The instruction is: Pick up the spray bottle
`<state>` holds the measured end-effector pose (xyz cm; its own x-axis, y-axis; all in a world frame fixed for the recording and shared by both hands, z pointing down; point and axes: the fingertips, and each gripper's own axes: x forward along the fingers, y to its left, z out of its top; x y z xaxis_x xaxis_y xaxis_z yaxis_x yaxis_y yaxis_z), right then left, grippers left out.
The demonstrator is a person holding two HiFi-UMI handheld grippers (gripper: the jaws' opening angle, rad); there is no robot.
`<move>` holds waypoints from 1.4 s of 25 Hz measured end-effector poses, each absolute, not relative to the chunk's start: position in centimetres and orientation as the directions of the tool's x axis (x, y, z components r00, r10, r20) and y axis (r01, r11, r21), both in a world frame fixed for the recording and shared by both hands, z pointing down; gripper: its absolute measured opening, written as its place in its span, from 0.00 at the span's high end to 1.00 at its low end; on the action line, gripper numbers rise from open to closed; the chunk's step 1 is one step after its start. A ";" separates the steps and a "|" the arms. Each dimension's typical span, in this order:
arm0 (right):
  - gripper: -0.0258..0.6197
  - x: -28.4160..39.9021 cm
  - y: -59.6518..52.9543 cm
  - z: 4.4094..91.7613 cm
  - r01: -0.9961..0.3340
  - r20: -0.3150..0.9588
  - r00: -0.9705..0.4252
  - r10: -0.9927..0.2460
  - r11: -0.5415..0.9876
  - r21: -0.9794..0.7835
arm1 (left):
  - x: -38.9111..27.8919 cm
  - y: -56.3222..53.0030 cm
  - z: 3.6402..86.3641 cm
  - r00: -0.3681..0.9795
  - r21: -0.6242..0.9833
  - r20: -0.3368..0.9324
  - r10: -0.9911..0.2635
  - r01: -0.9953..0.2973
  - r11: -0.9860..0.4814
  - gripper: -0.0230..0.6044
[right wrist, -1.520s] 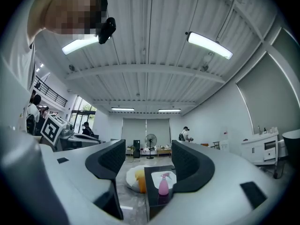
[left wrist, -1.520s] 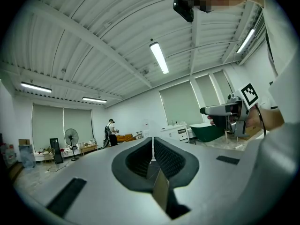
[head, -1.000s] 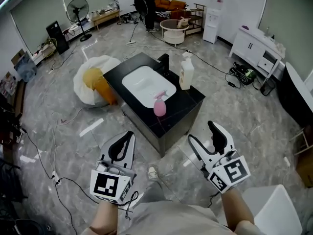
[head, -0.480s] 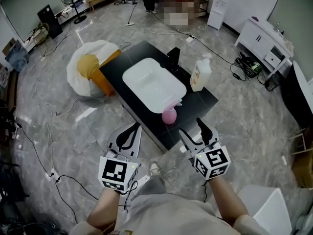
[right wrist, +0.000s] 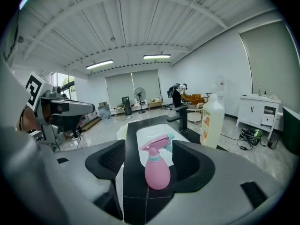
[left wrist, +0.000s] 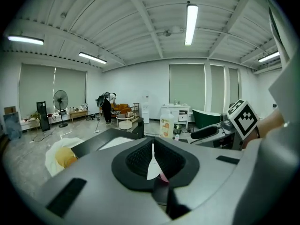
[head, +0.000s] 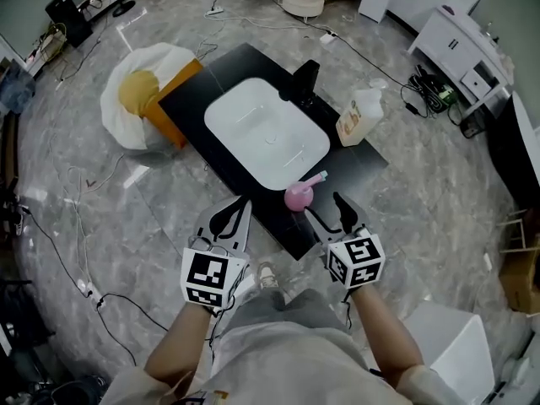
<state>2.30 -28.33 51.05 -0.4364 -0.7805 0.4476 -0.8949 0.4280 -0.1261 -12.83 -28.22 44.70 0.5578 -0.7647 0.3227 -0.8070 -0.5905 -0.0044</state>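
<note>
Inside the spread right claw (right wrist: 148,146), by its view, stands the spray bottle (right wrist: 157,173), apparently untouched; left claw (left wrist: 152,157) closed.
</note>
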 end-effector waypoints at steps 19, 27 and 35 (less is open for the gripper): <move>0.47 -0.8 -30.4 58.9 -0.819 0.552 -0.556 -0.622 0.525 -0.234 | -12.0 -30.1 51.6 0.468 0.033 0.481 -0.741 -0.855 -0.518 0.92; 0.47 -1.4 -33.0 59.8 -0.825 0.552 -0.537 -0.638 0.533 -0.187 | -12.9 -30.2 52.8 0.423 0.027 0.508 -0.750 -0.878 -0.477 0.92; 0.58 -1.6 -33.6 59.6 -0.797 0.550 -0.532 -0.644 0.600 -0.070 | -13.1 -29.3 52.9 0.409 0.026 0.510 -0.757 -0.886 -0.462 0.92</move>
<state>-1.61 -33.58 59.59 -0.5324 -0.6439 0.5495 -0.7972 0.5997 -0.0697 -13.06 -29.32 52.90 0.4094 -0.7566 0.5099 -0.8864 -0.4622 0.0260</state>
